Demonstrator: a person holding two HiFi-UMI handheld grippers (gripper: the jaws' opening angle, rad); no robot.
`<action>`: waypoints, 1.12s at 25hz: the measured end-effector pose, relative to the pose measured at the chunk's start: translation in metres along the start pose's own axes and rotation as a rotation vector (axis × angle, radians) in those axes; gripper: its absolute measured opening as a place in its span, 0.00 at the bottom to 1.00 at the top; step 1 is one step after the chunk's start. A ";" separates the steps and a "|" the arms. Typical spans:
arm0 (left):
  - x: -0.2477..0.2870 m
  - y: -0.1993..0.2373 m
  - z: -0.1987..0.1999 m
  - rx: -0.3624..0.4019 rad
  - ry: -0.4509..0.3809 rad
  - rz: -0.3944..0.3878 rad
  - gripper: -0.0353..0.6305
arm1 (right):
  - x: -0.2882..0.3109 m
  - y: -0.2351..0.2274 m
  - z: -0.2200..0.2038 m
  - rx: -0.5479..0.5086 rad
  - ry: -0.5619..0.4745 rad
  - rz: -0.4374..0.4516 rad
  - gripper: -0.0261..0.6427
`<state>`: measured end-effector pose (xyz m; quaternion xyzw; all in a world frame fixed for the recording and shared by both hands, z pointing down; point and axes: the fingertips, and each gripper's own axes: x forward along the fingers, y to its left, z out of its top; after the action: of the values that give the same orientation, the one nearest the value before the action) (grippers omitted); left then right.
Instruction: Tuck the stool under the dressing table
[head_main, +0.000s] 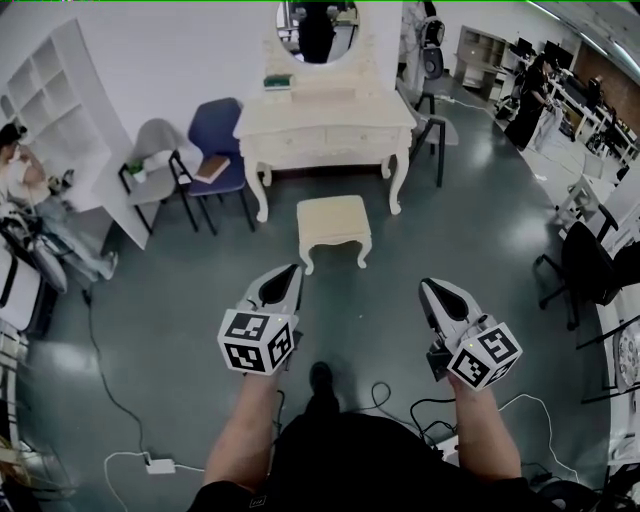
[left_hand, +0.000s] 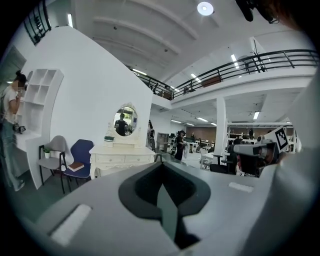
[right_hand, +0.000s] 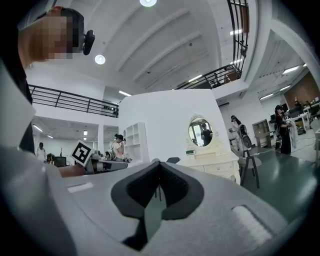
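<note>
The stool stands on the floor just in front of the dressing table. It is out in the open, not under the table. The stool is cream, with a flat, almost square top with soft round corners and short curvy legs. The table is the same cream colour. It has a wide flat top, drawers along the front and thin legs that bend like the stool's. An oval mirror in a curly frame stands at the back of the table. The floor is dark grey-green, smooth and a bit shiny. The left gripper and the right gripper are held low over the floor on this side of the stool, well apart from it, and both point toward it. Each one is grey hard plastic with dark pads and comes to a point. Both sets of jaws are pressed together with nothing in them. Behind each one sits a cube with black and white squares on it. To the left of the table are a blue chair with a book on its seat and a grey chair, both with thin black metal legs. A white shelf made of boxy holes stands past them. Thin cables curl over the floor near the person's feet.
</note>
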<state>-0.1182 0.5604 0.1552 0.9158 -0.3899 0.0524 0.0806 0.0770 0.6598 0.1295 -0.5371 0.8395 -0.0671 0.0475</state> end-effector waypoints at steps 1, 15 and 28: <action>0.008 0.006 0.000 -0.005 0.000 -0.003 0.08 | 0.007 -0.006 0.000 0.000 0.003 -0.005 0.04; 0.121 0.121 0.010 -0.060 0.033 -0.030 0.08 | 0.166 -0.056 -0.023 0.021 0.144 0.018 0.04; 0.171 0.195 -0.002 -0.105 0.079 -0.036 0.08 | 0.272 -0.075 -0.034 0.049 0.213 0.055 0.04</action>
<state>-0.1413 0.3066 0.2053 0.9145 -0.3721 0.0665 0.1446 0.0246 0.3840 0.1733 -0.5023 0.8524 -0.1430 -0.0271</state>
